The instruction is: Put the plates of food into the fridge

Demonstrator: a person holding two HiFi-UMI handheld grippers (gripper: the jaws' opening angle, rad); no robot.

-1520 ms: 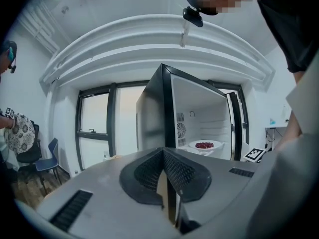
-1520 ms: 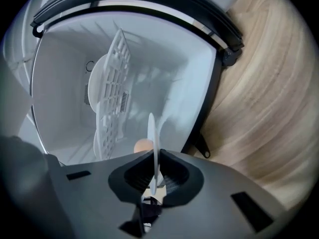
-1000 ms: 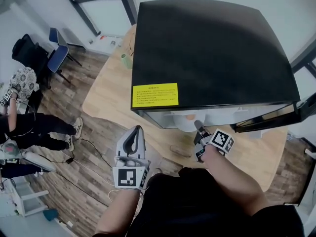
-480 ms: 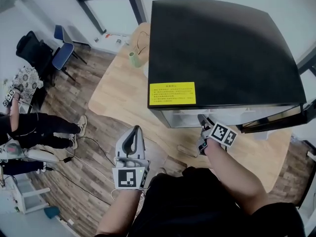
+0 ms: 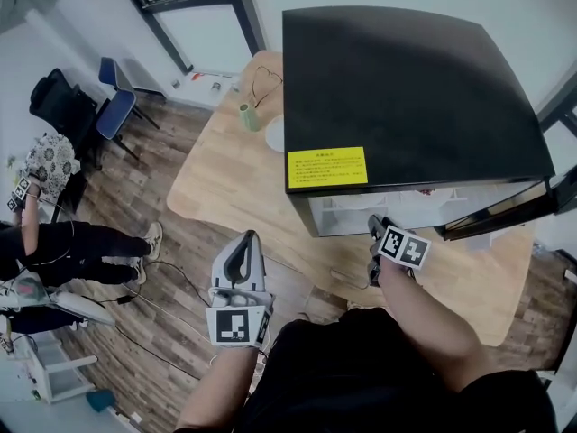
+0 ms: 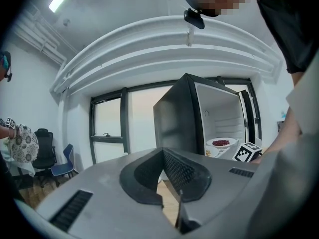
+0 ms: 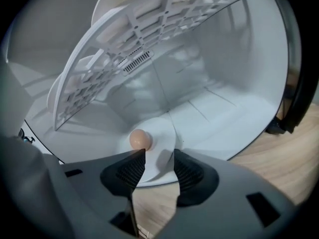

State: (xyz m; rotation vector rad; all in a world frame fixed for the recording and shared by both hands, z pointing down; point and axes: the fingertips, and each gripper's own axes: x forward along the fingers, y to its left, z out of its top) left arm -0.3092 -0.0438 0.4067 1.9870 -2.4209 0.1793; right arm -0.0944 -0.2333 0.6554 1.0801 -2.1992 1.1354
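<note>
Just ahead of the right claw [image 7: 158,152] lies a white plate [image 7: 160,133], its near rim showing in the gap between the jaws. Those jaws stand well apart and have just been opening. Neither pad presses on the plate, and the claw holds nothing. On the plate, just past the left jaw tip, sits a tan, egg-like ball [image 7: 140,139]. The plate rests at the front edge of the white floor inside the fridge [image 7: 234,73]. A white slotted shelf [image 7: 129,59] spans the space above it.

Seen from the head view, this claw reaches in under the front edge of the black fridge top. The fridge stands on a wood tabletop [image 5: 225,183], and its door [image 5: 509,207] hangs open to the right.

The left claw [image 6: 162,152] is held out level with its jaw tips closed together and nothing between them. It is off the near edge of the tabletop, over the plank floor [image 5: 153,314], well apart from the fridge and the plate. Its own view looks into the open fridge, where a second plate [image 6: 209,144] carrying red food [image 6: 221,143] sits on a higher shelf.
</note>
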